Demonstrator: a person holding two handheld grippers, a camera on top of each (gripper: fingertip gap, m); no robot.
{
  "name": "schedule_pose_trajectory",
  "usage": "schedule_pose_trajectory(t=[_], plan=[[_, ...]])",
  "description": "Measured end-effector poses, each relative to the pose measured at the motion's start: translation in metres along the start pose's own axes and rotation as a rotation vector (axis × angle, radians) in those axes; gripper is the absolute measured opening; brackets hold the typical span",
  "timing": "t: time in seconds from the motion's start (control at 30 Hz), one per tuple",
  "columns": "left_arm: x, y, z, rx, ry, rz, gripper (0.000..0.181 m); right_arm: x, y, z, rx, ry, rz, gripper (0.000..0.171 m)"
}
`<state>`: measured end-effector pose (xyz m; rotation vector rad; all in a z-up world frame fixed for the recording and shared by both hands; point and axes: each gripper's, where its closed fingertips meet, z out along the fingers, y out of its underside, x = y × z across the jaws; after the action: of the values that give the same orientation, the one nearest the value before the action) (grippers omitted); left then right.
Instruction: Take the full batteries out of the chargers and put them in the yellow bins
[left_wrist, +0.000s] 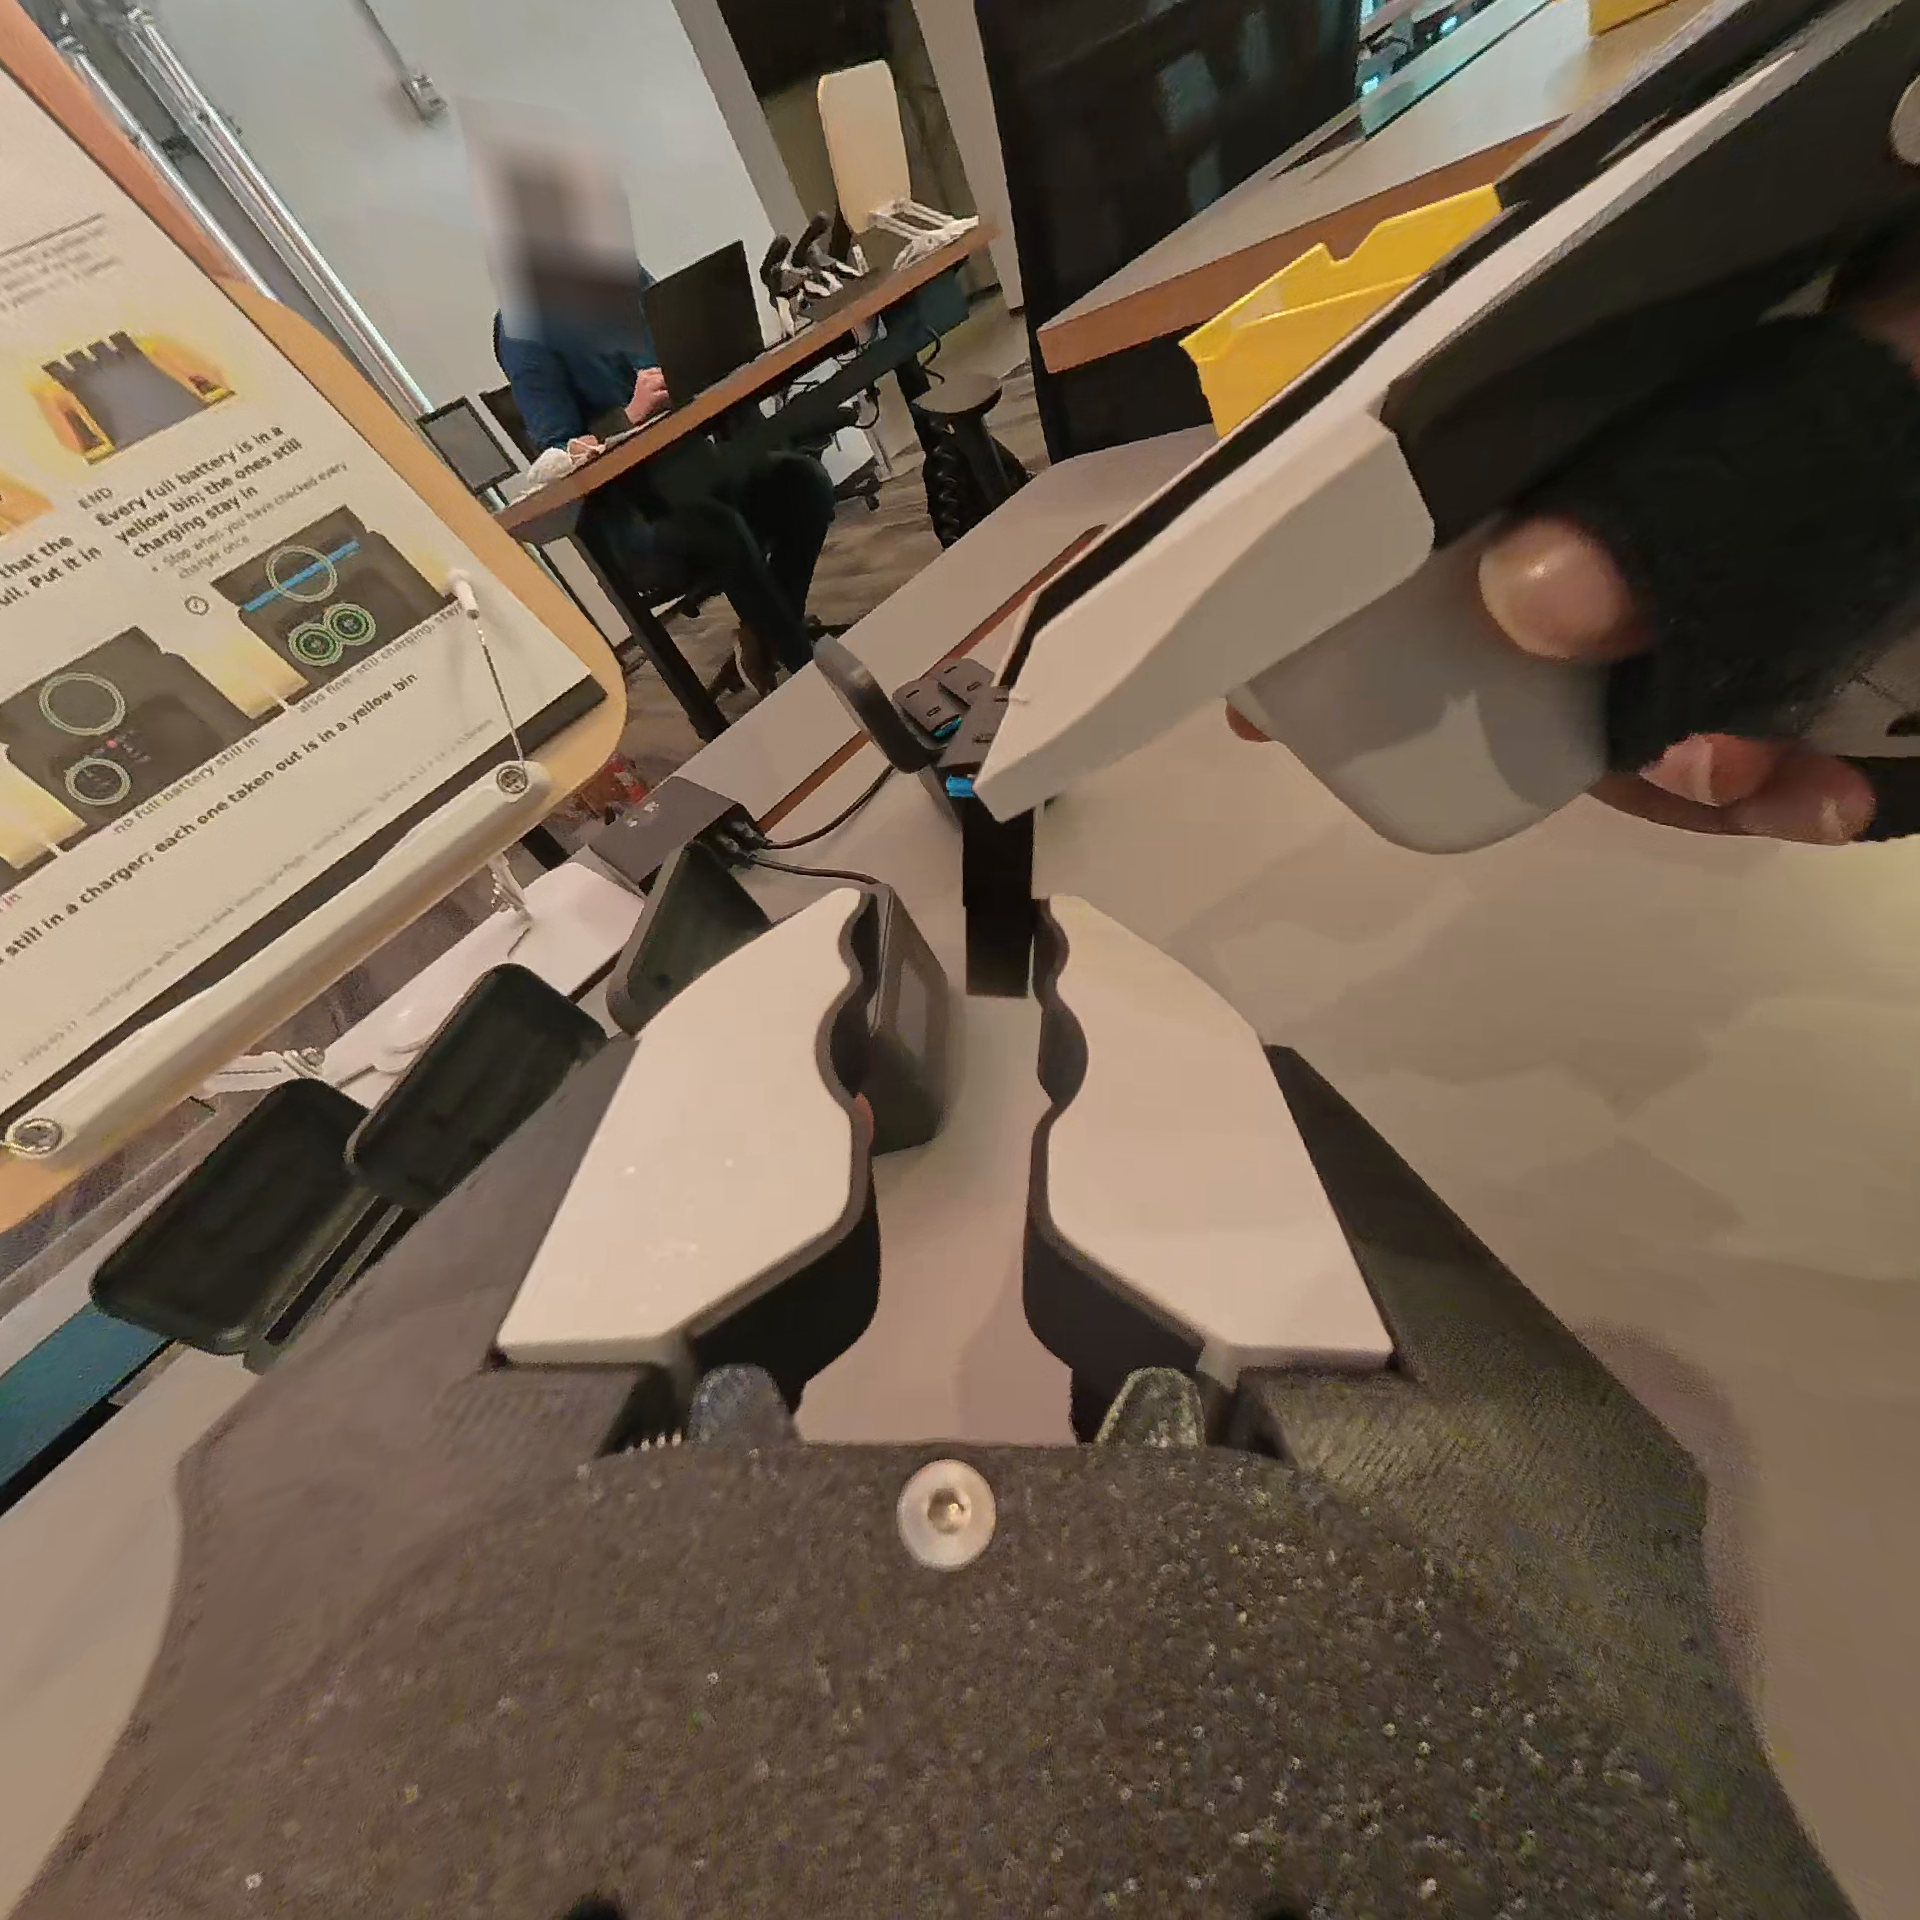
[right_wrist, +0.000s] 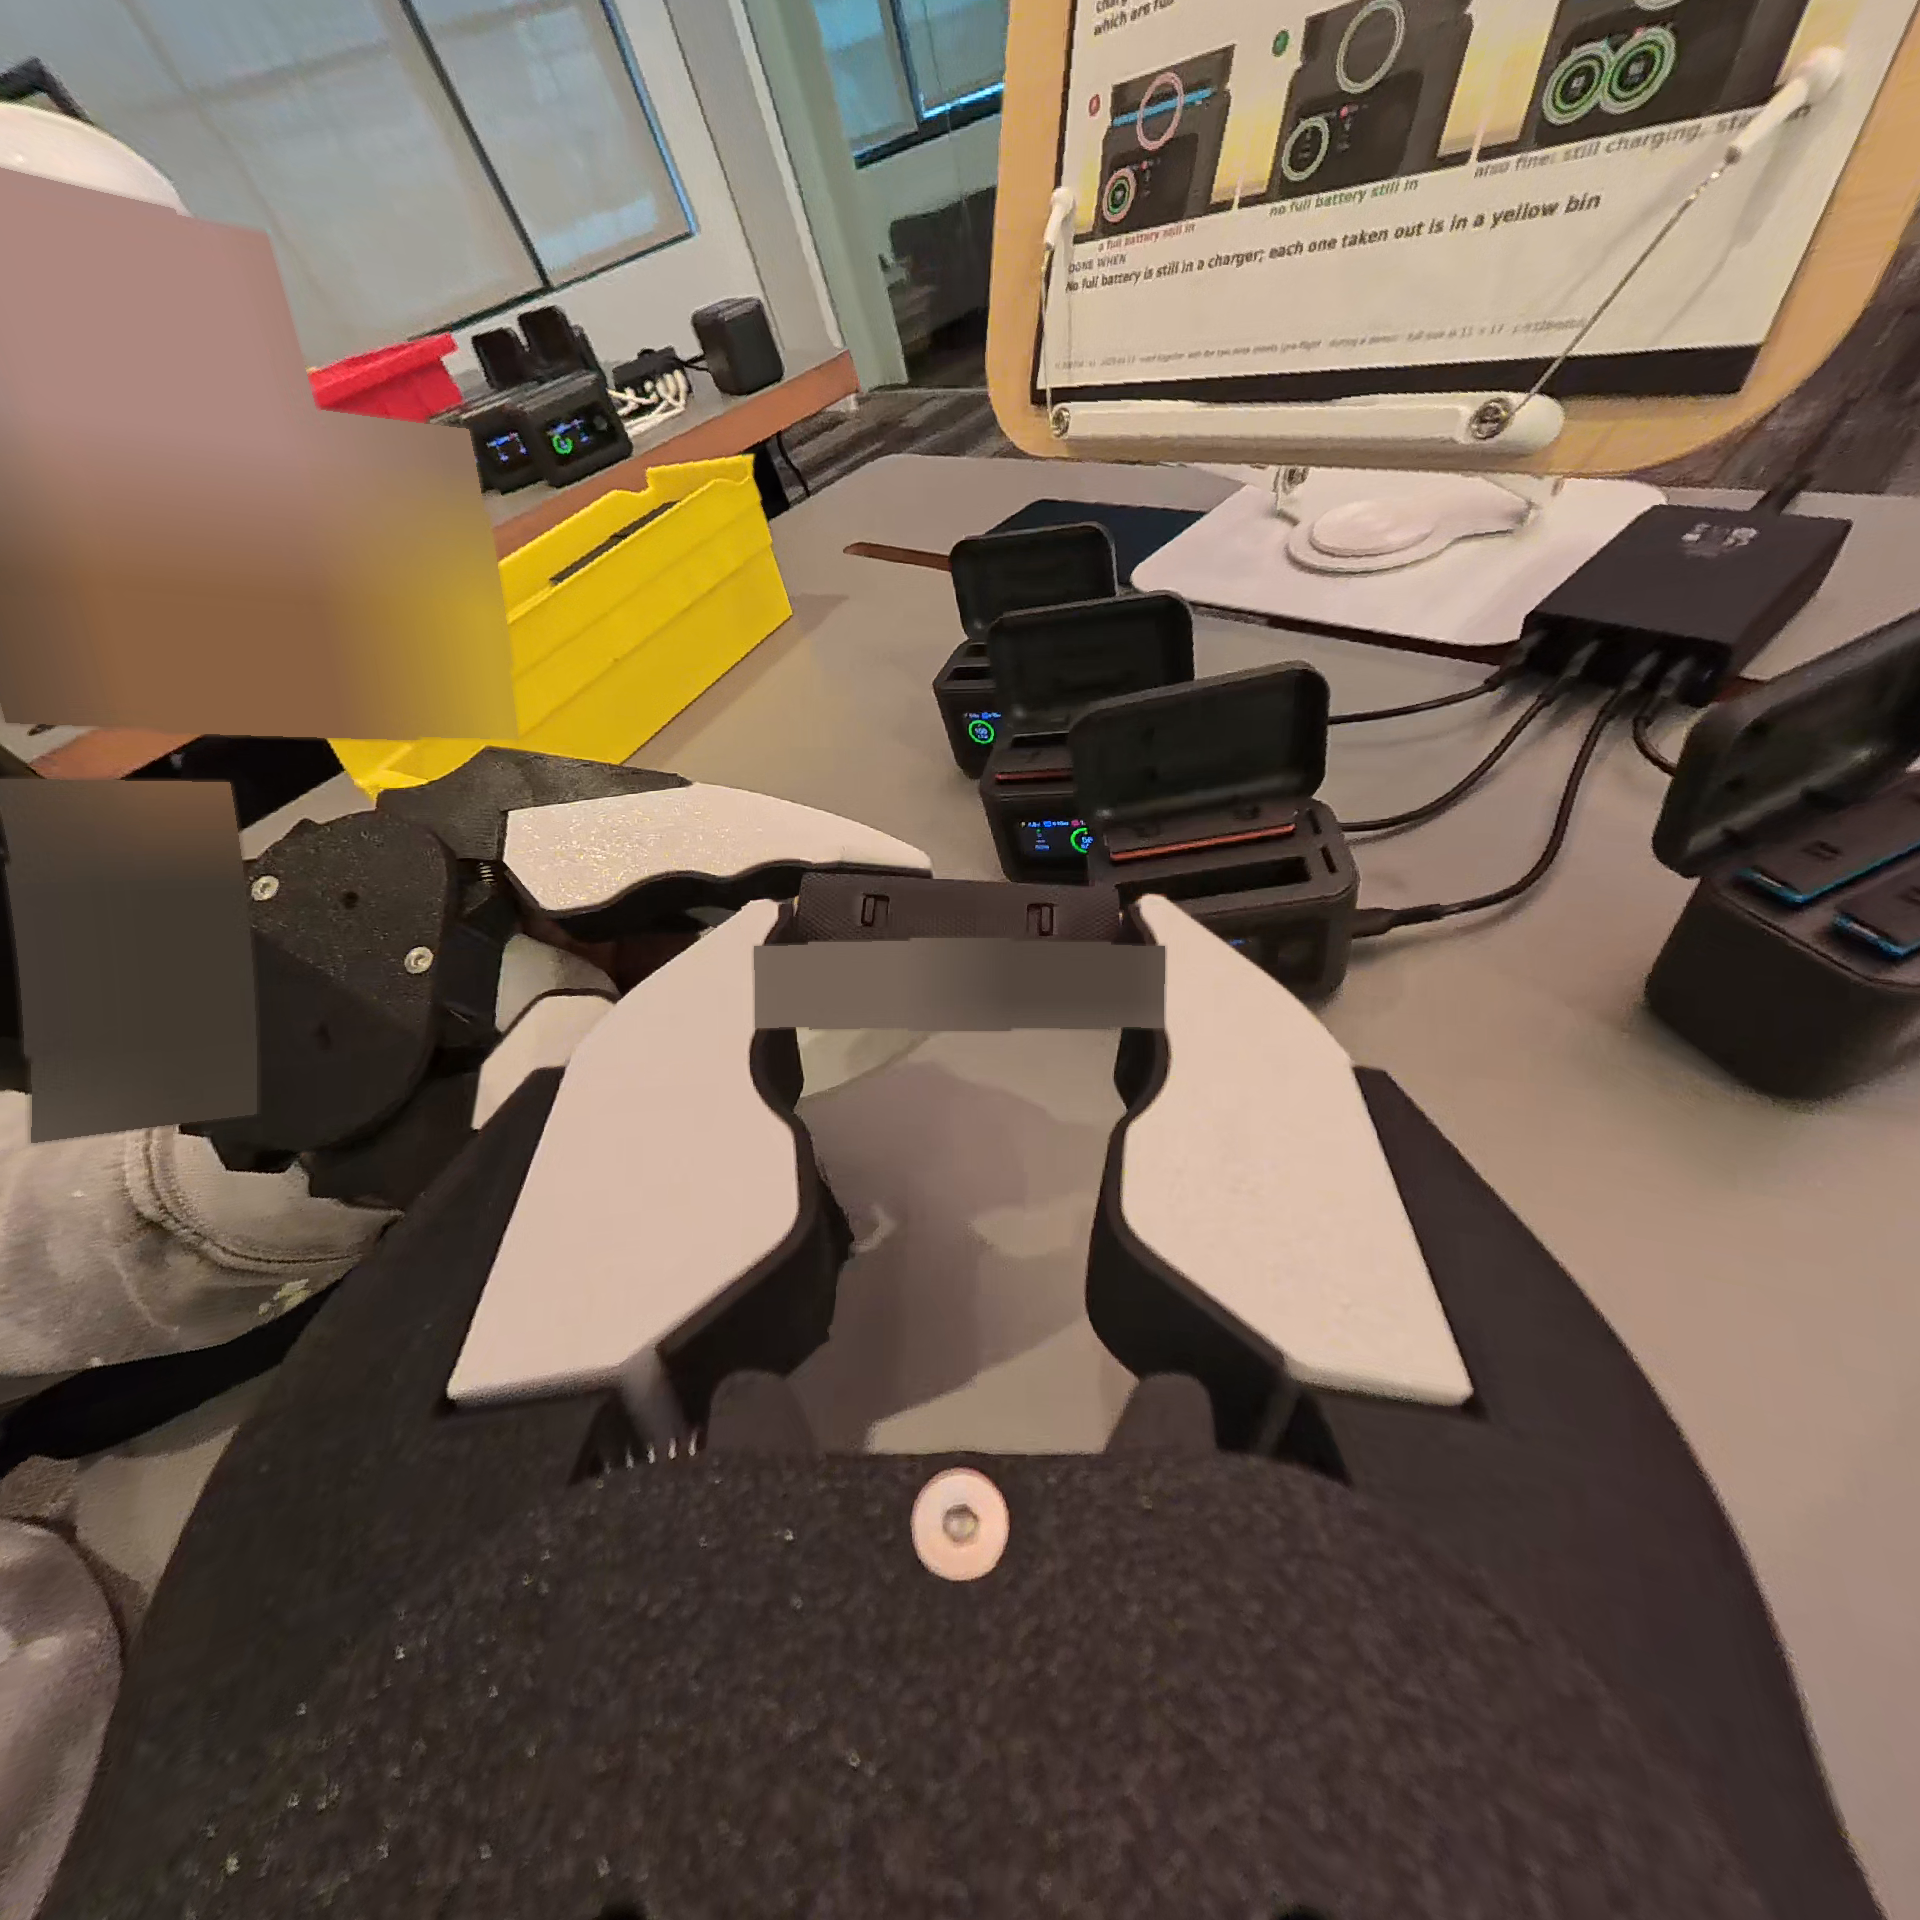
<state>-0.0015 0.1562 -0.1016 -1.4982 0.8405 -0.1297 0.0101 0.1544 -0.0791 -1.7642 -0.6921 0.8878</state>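
My right gripper is shut on a black battery, held by its ends across the fingertips above the grey table. In the left wrist view the right gripper reaches in from the upper right, and the battery hangs just ahead of my left gripper. My left gripper is open and empty, with a small black charger beside its left finger. In the right wrist view the left gripper lies on its side at the left. A yellow bin stands at the far left of the table and also shows in the left wrist view.
Three chargers with open lids stand in a row, cabled to a black power hub. A charger holding blue-edged batteries stands at the right. An instruction board stands behind. A person sits at a far desk. My left and right fingertips are right by each other. The black power hub is about equally far from each gripper, around 35 centimetres. The left camera catches it too, in the left wrist view.
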Motion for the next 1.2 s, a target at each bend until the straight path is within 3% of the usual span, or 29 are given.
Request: schedule_pose_trajectory(t=[0.1,0.3,0.67,0.87,1.0,1.2], plan=[[0.004,-0.001,-0.001,0.01,0.011,0.013,0.014,-0.002,0.002,-0.003,0.021,0.032,0.025,0.058],[0.012,-0.003,-0.004,0.021,0.069,0.025,0.012,-0.003,0.002,-0.007,0.045,0.036,0.058,0.058],[0.02,-0.018,-0.012,0.109,0.199,-0.071,0.011,-0.013,-0.001,-0.021,-0.034,-0.105,-0.074,0.059],[0.038,-0.023,-0.019,0.138,0.35,-0.099,0.011,-0.021,0.0,-0.042,-0.187,-0.202,-0.424,0.057],[0.054,-0.026,-0.025,0.15,0.449,-0.09,0.011,-0.021,0.022,-0.053,-0.443,-0.255,-0.777,0.053],[0.068,-0.02,-0.026,0.111,0.494,-0.052,0.011,-0.024,0.032,-0.055,-0.574,-0.306,-0.966,0.015]])
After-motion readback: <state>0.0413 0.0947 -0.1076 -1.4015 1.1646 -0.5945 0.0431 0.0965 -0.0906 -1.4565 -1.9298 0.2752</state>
